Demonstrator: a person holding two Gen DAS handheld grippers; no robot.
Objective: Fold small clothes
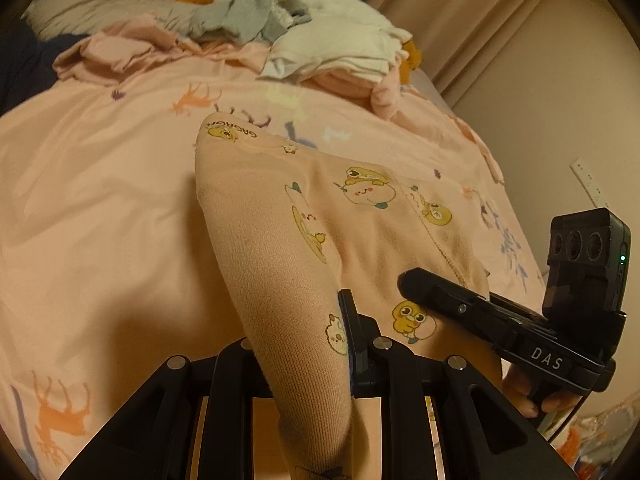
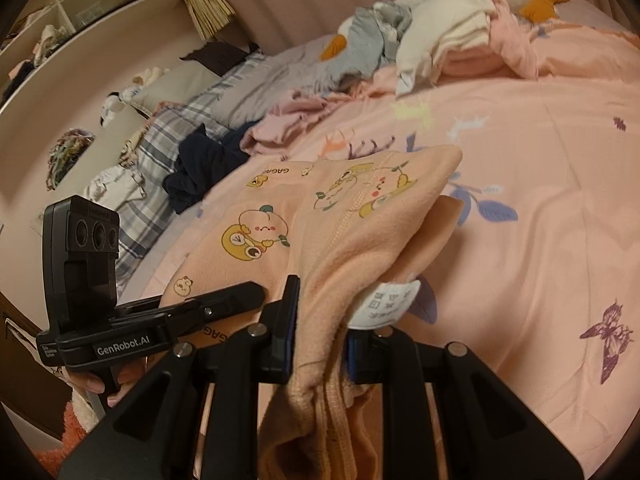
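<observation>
While the peach garment (image 1: 280, 216) hangs over the bed (image 1: 100, 200), both grippers clamp its near edge. Left gripper (image 1: 320, 360) at 6 o'clock, right gripper (image 2: 320, 344) too; plush goose (image 1: 320, 12) at 12.

White letters "DAS" stand on the side of the black right gripper (image 1: 404, 280), seen from the left wrist camera. "GenRobot.AI" is printed in white on the black left gripper (image 2: 260, 286), with smaller lines beside it too small to read. The peach knit garment with cartoon duck prints (image 1: 280, 240) carries "GAGAGA", upside down. Its white care tag (image 2: 384, 304) bears unreadable symbols.
</observation>
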